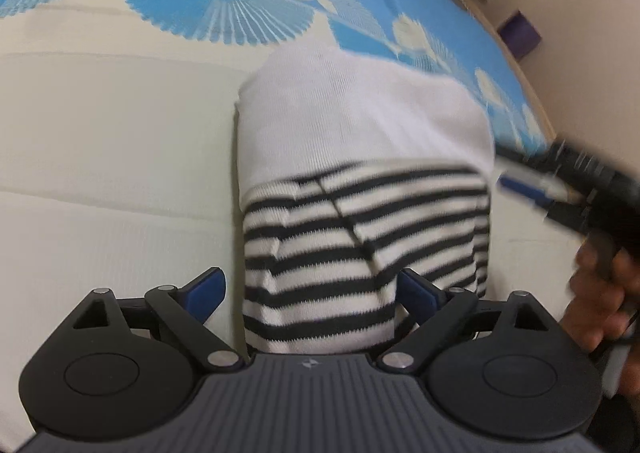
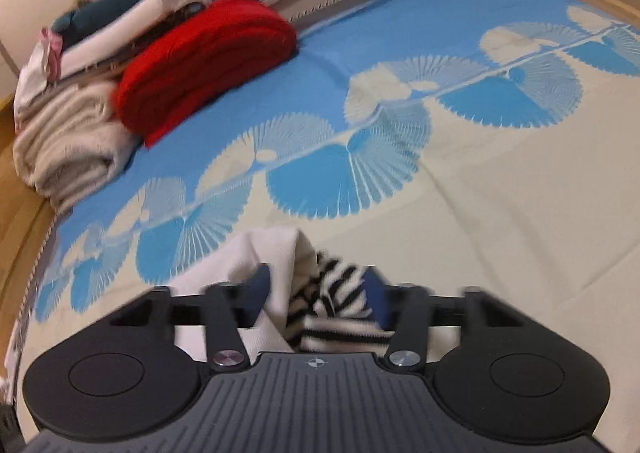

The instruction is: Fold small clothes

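Flagging risks on the striped-and-white garment (image 1: pixel 360 189), folded into a narrow bundle on the bedspread (image 1: pixel 120 113), over the cream part just short of the blue fan print, nearer the bed's right edge than its left.

Left gripper (image 1: pixel 312 289): jaws spread wide, straddling the striped end of the bundle, pads clear of the cloth. Nothing grasped.

Right gripper (image 2: pixel 316 293): jaws part-open with a bunch of white and striped fabric between them. Motion blur; can't tell if pads press on it or hang loose around it. Seen from the left wrist view, right gripper (image 1: pixel 532 181) sits at the bundle's right edge, hand (image 1: pixel 600 293) behind it.

Risks:
- Cloth snagged on a right pad while lifting away → top layer dragged, fold reopened.
- Left jaws closing from this straddle → pinching the whole stack, not one layer; bundle bunched or skewed.
- Knit is soft and springy → loose flap likely to creep back without a press.
- Pile of folded clothes (image 2: pixel 140 53) at the far left corner well apart; no collision concern.
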A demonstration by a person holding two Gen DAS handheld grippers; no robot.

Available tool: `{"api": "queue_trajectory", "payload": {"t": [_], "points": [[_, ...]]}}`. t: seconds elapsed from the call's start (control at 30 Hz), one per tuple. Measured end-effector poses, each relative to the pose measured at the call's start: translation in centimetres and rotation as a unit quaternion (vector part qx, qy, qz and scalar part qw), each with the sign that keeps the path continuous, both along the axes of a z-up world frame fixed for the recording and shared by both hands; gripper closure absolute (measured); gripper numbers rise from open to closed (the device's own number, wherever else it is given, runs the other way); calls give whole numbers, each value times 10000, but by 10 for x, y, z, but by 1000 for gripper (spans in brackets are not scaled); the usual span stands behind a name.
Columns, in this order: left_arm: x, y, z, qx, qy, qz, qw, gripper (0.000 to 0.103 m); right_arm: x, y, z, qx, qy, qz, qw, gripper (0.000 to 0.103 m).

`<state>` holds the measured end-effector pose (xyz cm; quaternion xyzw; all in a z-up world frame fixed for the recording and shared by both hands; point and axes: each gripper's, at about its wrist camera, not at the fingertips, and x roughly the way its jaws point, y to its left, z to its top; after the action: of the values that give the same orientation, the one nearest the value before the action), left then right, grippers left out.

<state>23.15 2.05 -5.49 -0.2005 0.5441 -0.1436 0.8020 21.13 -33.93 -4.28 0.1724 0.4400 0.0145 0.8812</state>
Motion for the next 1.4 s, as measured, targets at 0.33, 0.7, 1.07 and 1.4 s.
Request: {"api": "queue_trajectory", "payload": {"t": [0.33, 0.7, 1.07, 1.4], "points": [[6, 38, 21, -659, -112, 741, 9950, 8, -6, 20, -25, -269, 763, 663, 9945, 49], [3, 34, 12, -561, 17, 717, 9958, 8, -11, 17, -21, 198, 703, 834, 9938, 46], [-2, 31, 14, -465, -63, 517, 9976, 8, -27, 18, -1, 15, 168, 1040, 9944, 99], [-15, -6, 9, 210, -174, -694, 9972, 8, -56, -43, 12, 228, 265, 363, 9987, 100]]}}
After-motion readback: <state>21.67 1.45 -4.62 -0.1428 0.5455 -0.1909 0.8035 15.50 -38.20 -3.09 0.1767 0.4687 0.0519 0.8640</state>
